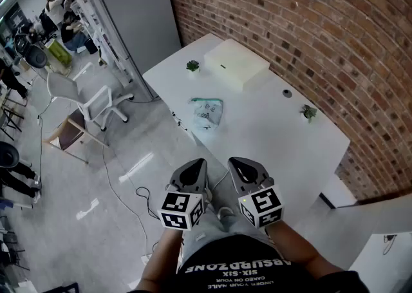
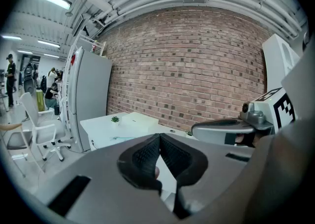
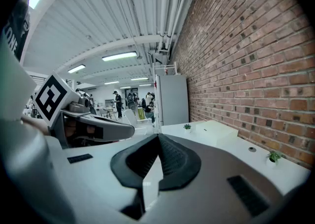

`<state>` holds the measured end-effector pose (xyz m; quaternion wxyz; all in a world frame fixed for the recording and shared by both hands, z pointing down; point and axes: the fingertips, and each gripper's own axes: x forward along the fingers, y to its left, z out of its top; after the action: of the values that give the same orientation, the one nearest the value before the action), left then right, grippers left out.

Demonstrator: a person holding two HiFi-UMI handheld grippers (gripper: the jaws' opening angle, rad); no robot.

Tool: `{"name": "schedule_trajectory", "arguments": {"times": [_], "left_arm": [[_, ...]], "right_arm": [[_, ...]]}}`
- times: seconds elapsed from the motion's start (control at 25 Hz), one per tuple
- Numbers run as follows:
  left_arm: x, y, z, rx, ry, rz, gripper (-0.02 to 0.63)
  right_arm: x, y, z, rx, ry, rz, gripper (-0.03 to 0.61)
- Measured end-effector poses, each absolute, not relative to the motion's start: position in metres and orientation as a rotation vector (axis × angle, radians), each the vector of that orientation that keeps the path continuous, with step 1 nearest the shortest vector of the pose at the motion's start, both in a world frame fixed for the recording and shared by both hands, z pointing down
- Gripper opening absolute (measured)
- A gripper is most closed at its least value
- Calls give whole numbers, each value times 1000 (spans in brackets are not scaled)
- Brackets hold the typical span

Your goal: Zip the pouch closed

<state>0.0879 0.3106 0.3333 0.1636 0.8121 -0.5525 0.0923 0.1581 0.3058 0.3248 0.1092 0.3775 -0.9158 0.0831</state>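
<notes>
White box (image 1: pixel 235 64) lies near the pouch (image 1: pixel 207 111) on the table (image 1: pixel 273 140).

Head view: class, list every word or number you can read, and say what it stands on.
"ABSURDZONE": on the person's black shirt, upside down.
"SIX-SIX": on the shirt, the next line.
The shirt's smaller lines: too small to read.
The pouch: its print is too blurred to read.

Pouch (image 1: pixel 207 112) pale w/ teal print, table (image 1: pixel 277 140) white, wall (image 1: pixel 290 21) red-brown brick.
</notes>
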Motion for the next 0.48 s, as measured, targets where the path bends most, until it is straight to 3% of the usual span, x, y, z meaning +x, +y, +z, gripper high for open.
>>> {"name": "schedule_trajectory", "arguments": {"times": [0.48], "left_arm": [[89,290,348,2274,-1570,287,6]], "right_arm": [[158,282,334,1074,-2724,275,-2]]}}
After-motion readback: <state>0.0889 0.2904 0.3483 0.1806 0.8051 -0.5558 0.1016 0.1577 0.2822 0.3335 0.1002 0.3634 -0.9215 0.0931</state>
